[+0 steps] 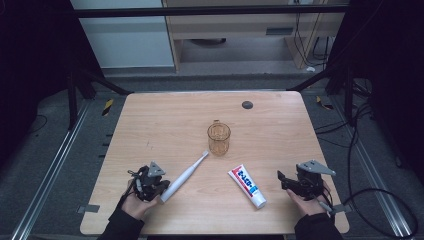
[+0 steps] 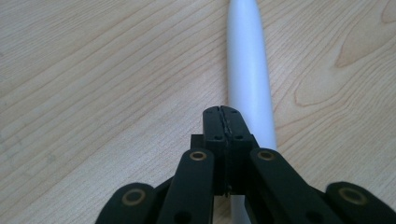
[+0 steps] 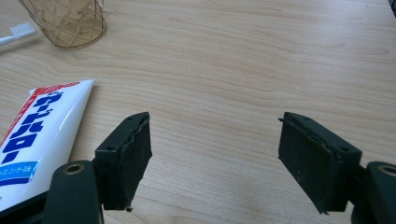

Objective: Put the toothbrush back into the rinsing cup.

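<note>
A white electric toothbrush [image 1: 185,176] lies slantwise on the wooden table [image 1: 165,120], with its bristles toward the amber glass cup [image 1: 219,138]. My left gripper [image 1: 161,186] hovers at the handle's near end. In the left gripper view it [image 2: 222,119] is shut with its jaws pressed together, and the handle [image 2: 245,70] runs underneath, not between them. A white toothpaste tube [image 1: 247,186] with red and blue print lies right of centre. My right gripper [image 1: 281,180] stands open to the right of the tube. In the right gripper view it [image 3: 215,154] has bare table between its jaws, the tube [image 3: 37,126] at the left and the cup [image 3: 70,23] beyond.
A small dark round disc [image 1: 247,104] sits near the table's far edge. Beyond the table are a grey floor, cables at the right and a wooden cabinet at the back. The brush head [image 3: 21,31] shows beside the cup in the right gripper view.
</note>
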Tool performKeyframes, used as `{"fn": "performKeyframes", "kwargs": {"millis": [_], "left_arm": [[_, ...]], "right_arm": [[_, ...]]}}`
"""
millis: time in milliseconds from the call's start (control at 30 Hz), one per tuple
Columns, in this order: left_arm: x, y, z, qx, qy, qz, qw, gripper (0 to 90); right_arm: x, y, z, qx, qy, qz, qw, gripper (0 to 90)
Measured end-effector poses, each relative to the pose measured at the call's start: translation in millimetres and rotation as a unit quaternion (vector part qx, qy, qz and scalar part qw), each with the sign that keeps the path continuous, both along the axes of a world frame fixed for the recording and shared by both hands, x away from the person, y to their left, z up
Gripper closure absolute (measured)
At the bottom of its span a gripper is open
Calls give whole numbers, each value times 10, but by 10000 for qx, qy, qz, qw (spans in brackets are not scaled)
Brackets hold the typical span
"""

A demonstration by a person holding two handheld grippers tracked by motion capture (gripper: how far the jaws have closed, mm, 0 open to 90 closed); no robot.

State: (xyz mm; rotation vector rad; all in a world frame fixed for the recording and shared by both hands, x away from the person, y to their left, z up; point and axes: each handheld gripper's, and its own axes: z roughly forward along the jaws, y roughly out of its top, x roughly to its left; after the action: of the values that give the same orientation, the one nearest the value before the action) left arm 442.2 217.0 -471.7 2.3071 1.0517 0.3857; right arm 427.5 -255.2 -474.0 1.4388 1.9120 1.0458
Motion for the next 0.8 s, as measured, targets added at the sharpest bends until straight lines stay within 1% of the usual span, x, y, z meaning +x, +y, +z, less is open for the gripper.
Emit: {"fn": "performKeyframes", "kwargs": {"millis": [133, 233, 367, 433, 600, 733, 800], "left_arm": [[23, 41, 28, -38, -65, 64, 10000, 897], [56, 89, 72, -128, -128, 191, 9997, 891], [113, 146, 186, -265, -313, 371, 9985, 862], [139, 157, 248, -373, -381, 451, 9976, 845], [211, 152, 420, -419, -596, 549, 9958, 785], [288, 131, 553, -533, -642, 599, 9947, 692], [337, 104, 604, -543, -638, 606, 9946, 642]], "right_arm": [[0, -1, 4, 7, -10, -10, 10000, 256], [5, -11, 13, 29, -37, -33, 10000, 256], [21, -27, 21, 59, -58, -80, 9999, 254], [25, -35, 29, 81, -66, -89, 9999, 252], [24, -48, 60, 134, -92, -111, 9998, 247], [31, -54, 72, 134, -123, -130, 9997, 246], [33, -53, 80, 157, -108, -122, 9997, 246]]}}
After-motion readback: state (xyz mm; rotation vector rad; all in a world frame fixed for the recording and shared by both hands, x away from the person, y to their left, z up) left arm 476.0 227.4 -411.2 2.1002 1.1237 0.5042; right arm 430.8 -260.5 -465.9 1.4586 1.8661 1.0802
